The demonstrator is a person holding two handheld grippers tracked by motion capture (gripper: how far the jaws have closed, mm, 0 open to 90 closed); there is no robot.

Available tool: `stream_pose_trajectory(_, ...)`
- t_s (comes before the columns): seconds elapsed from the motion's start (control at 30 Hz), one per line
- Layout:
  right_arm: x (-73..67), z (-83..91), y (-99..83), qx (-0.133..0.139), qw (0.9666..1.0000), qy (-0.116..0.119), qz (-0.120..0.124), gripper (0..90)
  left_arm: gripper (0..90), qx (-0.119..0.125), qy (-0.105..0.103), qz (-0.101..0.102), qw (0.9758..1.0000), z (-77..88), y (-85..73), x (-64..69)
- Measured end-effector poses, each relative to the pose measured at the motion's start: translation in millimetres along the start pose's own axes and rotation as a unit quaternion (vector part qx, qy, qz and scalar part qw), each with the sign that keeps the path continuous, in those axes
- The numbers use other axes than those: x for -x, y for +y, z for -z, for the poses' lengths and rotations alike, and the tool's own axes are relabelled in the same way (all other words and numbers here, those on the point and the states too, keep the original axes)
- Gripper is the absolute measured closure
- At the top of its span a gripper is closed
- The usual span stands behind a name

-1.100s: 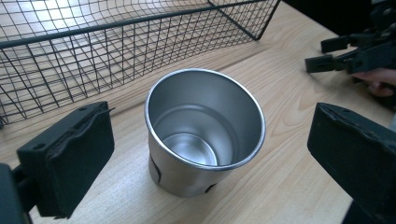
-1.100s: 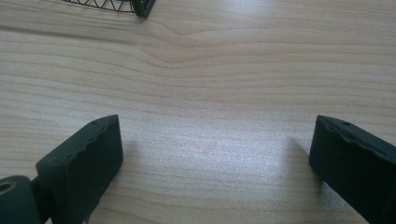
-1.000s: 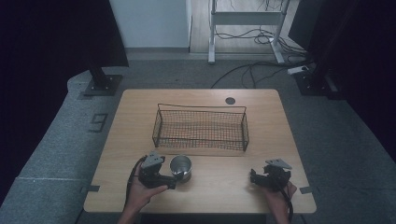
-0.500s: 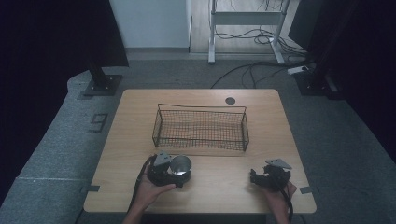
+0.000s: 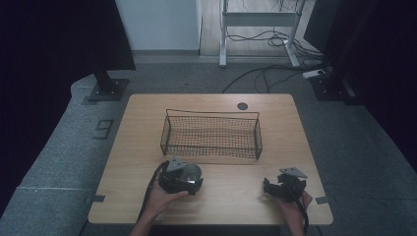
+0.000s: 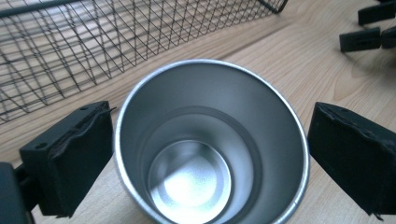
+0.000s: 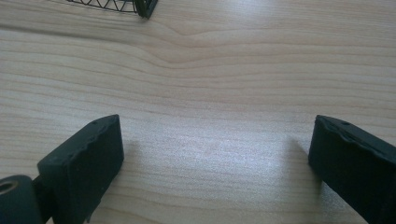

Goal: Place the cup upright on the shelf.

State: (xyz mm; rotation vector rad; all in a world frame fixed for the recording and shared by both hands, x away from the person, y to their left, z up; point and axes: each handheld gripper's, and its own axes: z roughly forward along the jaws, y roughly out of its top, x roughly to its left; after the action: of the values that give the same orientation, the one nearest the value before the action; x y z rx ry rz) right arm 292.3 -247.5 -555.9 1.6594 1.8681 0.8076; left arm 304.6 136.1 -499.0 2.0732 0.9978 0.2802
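Pale wood grain runs across the table (image 5: 216,105), which stands on grey carpet with dark stands and loose cables behind it. Near the front edge, left of the middle, a steel cup (image 6: 210,144) stands upright with its mouth open to the ceiling, shiny and empty inside. In the high view the cup (image 5: 193,173) sits just in front of the wire basket (image 5: 211,135), close to its near left corner but apart from it.

Around the cup is the left gripper (image 6: 210,154), held in the person's left hand (image 5: 160,196). Its jaws have just been closing a little and now stand one on each side of the cup, which sits between them. The left pad lies right against the rim, so close that I cannot tell whether it touches; the right pad stands clear, with a strip of table showing between it and the rim.

The basket is black mesh, oblong and empty, set across the middle of the table.

Well off to the right, near the front right corner, the right gripper (image 5: 284,186) rests low over the wood in the right hand (image 5: 294,204). In its own view the right gripper (image 7: 215,154) has its jaws wide apart with bare table between them.
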Motion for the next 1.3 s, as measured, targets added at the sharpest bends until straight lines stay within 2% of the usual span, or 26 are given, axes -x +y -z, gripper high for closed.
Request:
stream_pose_trajectory(0.17,-0.1,0.3,-0.3,0.001,1.0000,-0.001,-0.001,3.3,9.6,-0.011,0.007,-0.004,0.9999,-10.0,0.8,2.1)
stream_pose_trajectory(0.2,-0.1,0.3,-0.3,0.001,1.0000,-0.001,-0.001,3.3,11.7,-0.014,0.018,-0.003,0.9997,-12.9,-1.5,2.6)
stream_pose_trajectory(0.27,-0.1,0.3,-0.3,0.001,1.0000,-0.001,-0.001,3.3,12.9,-0.009,0.013,-0.001,0.9999,-13.3,-3.5,1.4)
stream_pose_trajectory(0.4,-0.1,0.3,-0.3,0.001,1.0000,-0.002,-0.001,3.4,14.0,0.002,0.013,-0.013,0.9998,-12.1,-6.1,1.4)
stream_pose_trajectory(0.5,0.0,0.2,-0.2,0.001,1.0000,-0.002,-0.001,3.4,14.3,0.000,0.012,-0.019,0.9997,-11.5,-6.2,2.2)
stream_pose_trajectory(0.6,0.1,0.3,-0.3,0.001,1.0000,-0.002,-0.001,3.7,14.4,0.002,0.008,-0.016,0.9998,-10.0,-5.7,1.5)
stream_pose_trajectory(0.87,0.2,0.2,-0.1,0.001,1.0000,-0.002,-0.002,3.8,14.5,0.024,0.000,-0.014,0.9996,2.8,-3.5,0.5)
stream_pose_trajectory(0.97,0.2,0.1,0.0,0.001,1.0000,-0.002,-0.003,3.9,14.5,0.037,-0.010,-0.012,0.9992,10.0,0.3,1.7)
stream_pose_trajectory(1.1,0.3,0.1,0.0,0.001,1.0000,-0.002,-0.003,4.1,14.6,0.045,-0.014,-0.012,0.9988,15.6,4.0,2.5)
stream_pose_trajectory(1.2,0.3,0.2,0.0,0.002,1.0000,-0.003,-0.003,4.4,14.6,0.058,-0.026,-0.006,0.9980,23.3,7.3,1.0)
stream_pose_trajectory(1.3,0.4,0.2,0.0,0.002,1.0000,-0.003,-0.003,4.4,14.5,0.060,-0.024,-0.006,0.9979,26.5,9.4,-0.2)
